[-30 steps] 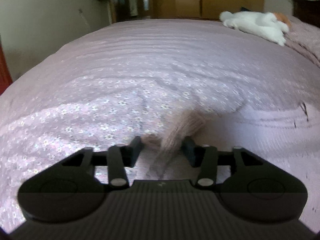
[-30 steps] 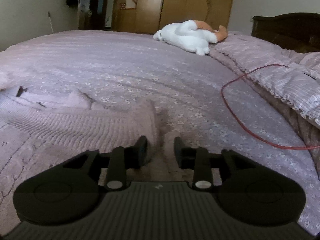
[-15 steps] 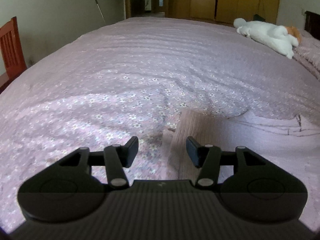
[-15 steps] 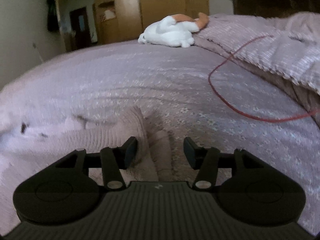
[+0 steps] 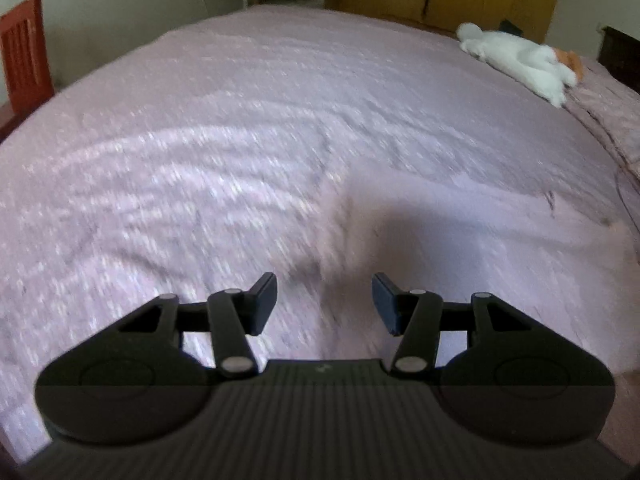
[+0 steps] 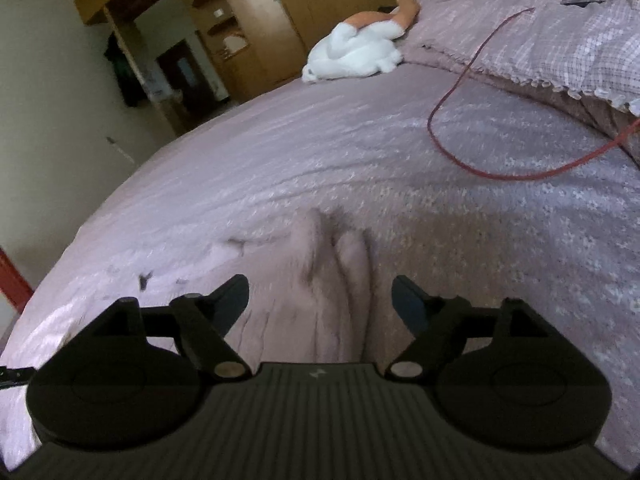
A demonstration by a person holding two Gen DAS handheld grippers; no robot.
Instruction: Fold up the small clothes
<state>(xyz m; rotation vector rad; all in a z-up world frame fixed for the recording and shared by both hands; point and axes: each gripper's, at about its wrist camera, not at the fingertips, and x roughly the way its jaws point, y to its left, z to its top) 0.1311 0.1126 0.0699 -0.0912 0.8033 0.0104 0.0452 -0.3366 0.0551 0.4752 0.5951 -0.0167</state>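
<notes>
Two views along black grippers over a bed (image 5: 280,92) with a pink flowered cover. The left gripper (image 5: 324,300) has its jaws wide apart and holds nothing. A pale pink knit garment (image 5: 460,232) lies flat at centre right, blurred, with what seems a sleeve just ahead of the fingers. The right gripper (image 6: 320,300) is also wide open and empty, the garment (image 6: 336,280) bunched between and below its fingers. A white toy (image 6: 356,54) and red cable (image 6: 460,100) lie in the upper right.
</notes>
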